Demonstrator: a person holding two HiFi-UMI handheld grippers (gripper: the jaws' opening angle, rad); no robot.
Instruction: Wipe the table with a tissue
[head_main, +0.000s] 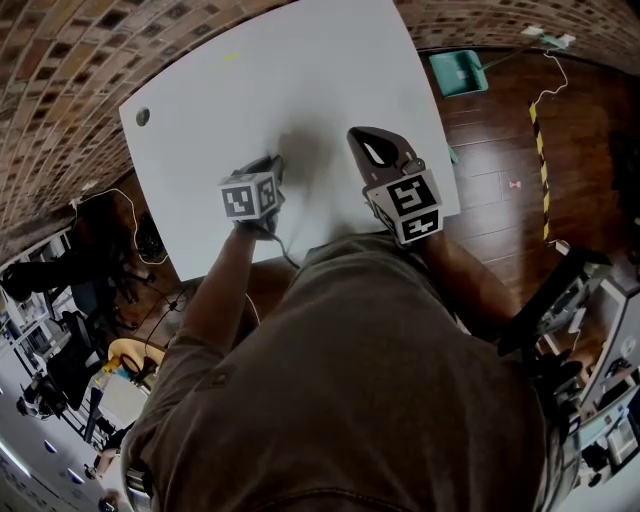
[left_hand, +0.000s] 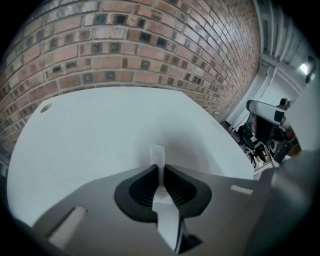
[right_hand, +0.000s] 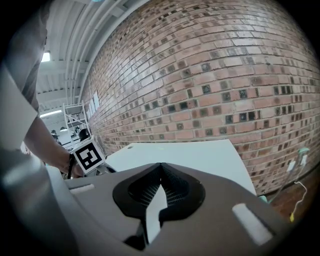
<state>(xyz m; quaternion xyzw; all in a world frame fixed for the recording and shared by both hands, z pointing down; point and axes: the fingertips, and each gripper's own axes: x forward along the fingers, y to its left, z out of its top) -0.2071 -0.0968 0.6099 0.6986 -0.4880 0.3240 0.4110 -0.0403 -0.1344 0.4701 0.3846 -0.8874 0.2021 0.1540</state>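
- Tissue (left_hand: 158, 154) sits pinched in our left claw (left_hand: 159, 167), whose two jaws are pressed together on it. A small white tuft sticks out past the tips, and a longer strip trails back between the jaws.
- The tuft points down at the white tabletop (head_main: 300, 70). We cannot tell whether it touches the surface.
- In the head view, we hold the left claw over the near middle of the tabletop, with its marker cube (head_main: 250, 195) facing up.
- Our right claw (right_hand: 161, 167) is closed with nothing in it. Its jaw tips meet, and only the tabletop shows through the gap behind them.
- In the head view, the right claw is just beside the left one, over the near right part of the tabletop and apart from the tissue.
- The right gripper view looks across the tabletop to a brick wall (right_hand: 225, 75) and catches the left marker cube at its left edge.
- A small round hole (head_main: 143, 117) marks the far left corner of the tabletop.
- A wooden floor (head_main: 500, 130) lies to the right of the tabletop.
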